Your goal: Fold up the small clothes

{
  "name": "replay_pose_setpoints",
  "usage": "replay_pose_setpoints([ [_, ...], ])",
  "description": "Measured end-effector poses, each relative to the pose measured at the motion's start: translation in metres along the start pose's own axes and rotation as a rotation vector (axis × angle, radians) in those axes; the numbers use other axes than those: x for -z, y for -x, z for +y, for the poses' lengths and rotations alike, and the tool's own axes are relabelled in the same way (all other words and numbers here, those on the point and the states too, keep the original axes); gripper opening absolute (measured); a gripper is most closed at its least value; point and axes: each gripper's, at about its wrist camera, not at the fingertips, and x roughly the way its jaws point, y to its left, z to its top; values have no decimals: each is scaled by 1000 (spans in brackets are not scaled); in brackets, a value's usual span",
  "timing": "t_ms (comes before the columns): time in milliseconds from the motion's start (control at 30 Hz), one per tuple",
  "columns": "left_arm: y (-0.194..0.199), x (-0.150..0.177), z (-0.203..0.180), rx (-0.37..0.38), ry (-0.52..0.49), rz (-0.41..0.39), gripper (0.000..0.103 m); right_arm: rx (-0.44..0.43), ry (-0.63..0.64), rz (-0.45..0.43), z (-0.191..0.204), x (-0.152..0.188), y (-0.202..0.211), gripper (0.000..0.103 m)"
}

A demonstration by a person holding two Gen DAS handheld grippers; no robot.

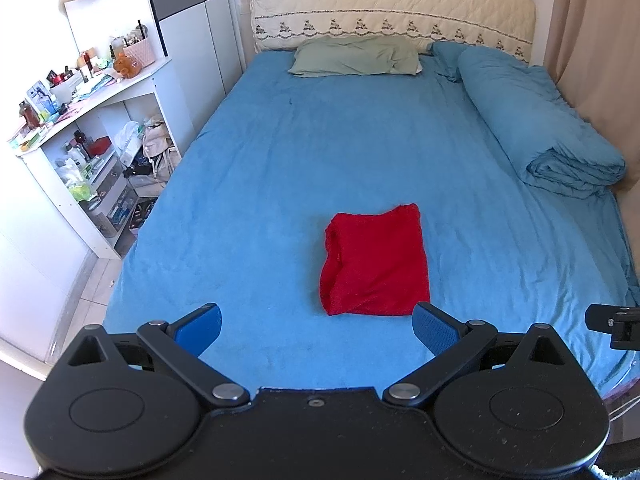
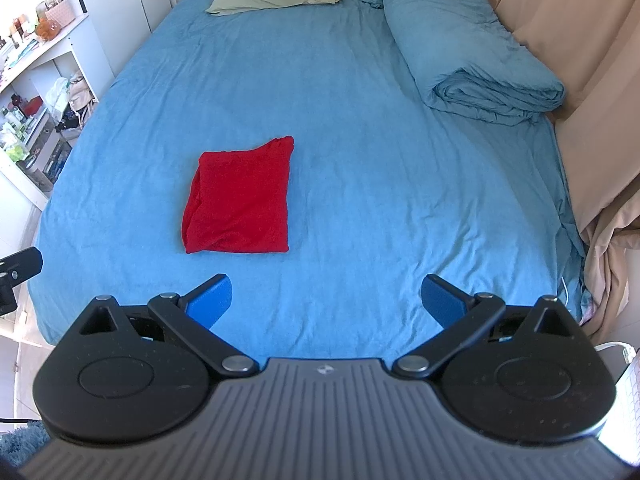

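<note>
While red garment [image 1: 374, 262] lies folded | blue bed [image 1: 280, 152] | shelf [image 1: 92, 120] left

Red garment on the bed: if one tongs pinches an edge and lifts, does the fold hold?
Probably not. The red garment looks soft and thin, with loose layers along its left edge, so it should droop and unfold. Likely light. On the plush blue sheet a push would probably bunch it, not slide it.

Folded red cloth garment [image 1: 374, 262] lies on the blue-sheeted bed [image 1: 280, 168], toward its near end, ahead of both grippers. Green pillow [image 1: 354, 56] rests at the head; rolled blue duvet [image 1: 536, 120] along the right edge; cluttered white shelf unit [image 1: 92, 128] stands left of the bed
</note>
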Motion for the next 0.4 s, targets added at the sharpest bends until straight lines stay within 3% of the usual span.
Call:
replay_pose_setpoints([
  [400, -4, -4, 3, -6, -2, -1, 103, 2, -2, 10, 2, -6, -6, 103],
])
